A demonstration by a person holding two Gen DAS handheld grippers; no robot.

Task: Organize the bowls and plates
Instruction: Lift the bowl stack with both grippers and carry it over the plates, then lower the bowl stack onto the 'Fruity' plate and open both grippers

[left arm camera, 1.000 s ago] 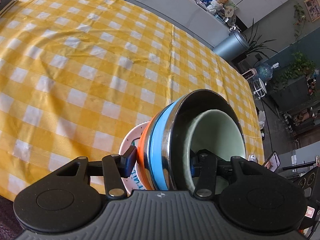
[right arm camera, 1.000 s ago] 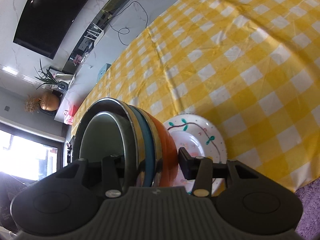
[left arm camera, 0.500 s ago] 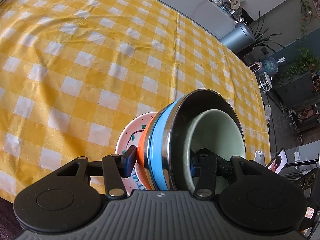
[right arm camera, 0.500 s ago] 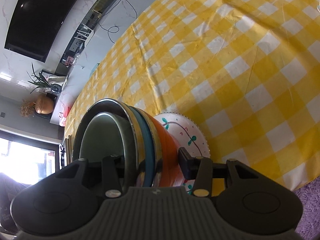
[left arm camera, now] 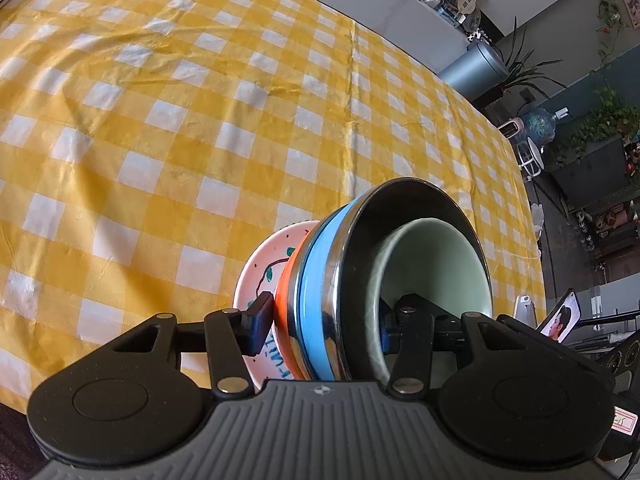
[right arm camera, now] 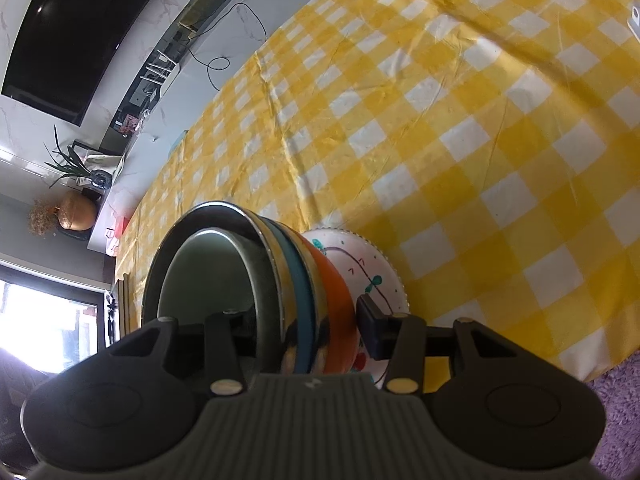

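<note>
A nested stack of bowls [left arm camera: 320, 280] shows in both wrist views: a pale green bowl [left arm camera: 436, 272] inside a steel bowl, then a blue band and an orange bowl [right arm camera: 332, 288]. A white plate with painted stems [left arm camera: 260, 268] lies under it on the yellow checked tablecloth [left arm camera: 200, 120]. My left gripper [left arm camera: 324, 332] is shut on the stack's rim, one finger inside the green bowl, one outside by the plate. My right gripper [right arm camera: 304, 320] is shut on the opposite rim in the same way. The plate also shows in the right wrist view [right arm camera: 376, 264].
The table's near edge runs close below the plate [right arm camera: 580, 360]. A grey bin [left arm camera: 476, 68], plants and a shelf stand beyond the far right table edge. A dark screen [right arm camera: 80, 20] hangs on the wall behind. A purple rug [right arm camera: 616, 408] lies beside the table.
Both grippers, still shut on the bowl stack, have carried it over the patterned plate; the plate sits further under the stack and the tablecloth has shifted in both views.
</note>
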